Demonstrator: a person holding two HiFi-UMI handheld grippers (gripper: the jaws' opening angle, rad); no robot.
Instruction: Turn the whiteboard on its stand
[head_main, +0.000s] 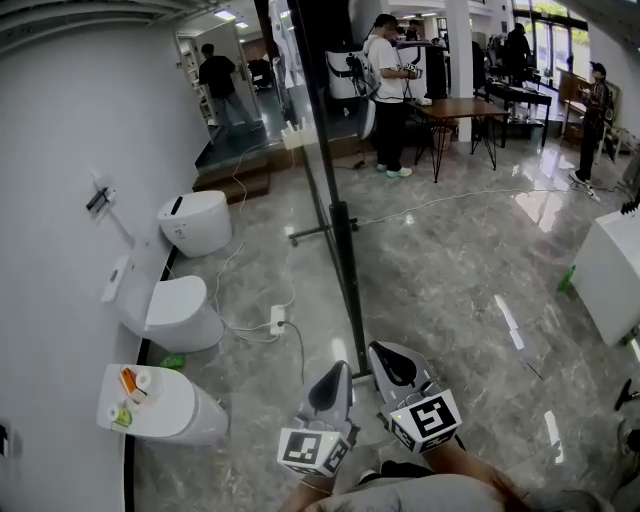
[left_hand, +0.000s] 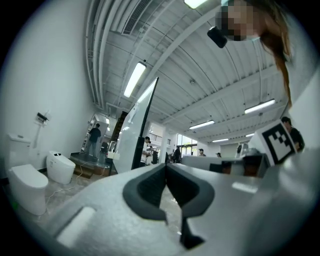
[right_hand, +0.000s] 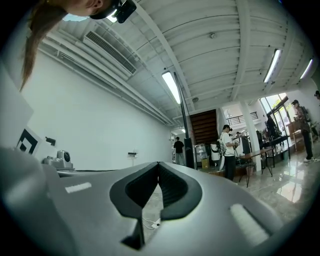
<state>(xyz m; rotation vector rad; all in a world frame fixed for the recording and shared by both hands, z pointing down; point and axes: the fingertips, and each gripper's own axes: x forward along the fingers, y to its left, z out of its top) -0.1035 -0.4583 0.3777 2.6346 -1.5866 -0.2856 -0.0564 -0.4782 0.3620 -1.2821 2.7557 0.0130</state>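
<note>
The whiteboard (head_main: 322, 120) stands nearly edge-on to me in the head view, a tall dark-framed panel on a black post (head_main: 346, 270) with a foot bar on the floor. My left gripper (head_main: 331, 379) and right gripper (head_main: 390, 360) are side by side just in front of the post's base, both shut with nothing between the jaws. In the left gripper view the whiteboard (left_hand: 136, 131) rises ahead and to the left of the left gripper (left_hand: 166, 165). The right gripper view shows the whiteboard (right_hand: 184, 131) as a thin upright line beyond the right gripper (right_hand: 158, 164).
Three white toilets (head_main: 196, 222) (head_main: 168, 312) (head_main: 160, 405) line the white wall at left. A power strip (head_main: 277, 320) with cables lies on the marble floor. A white cabinet (head_main: 612, 275) stands at right. A table (head_main: 460, 108) and several people (head_main: 388, 90) are at the back.
</note>
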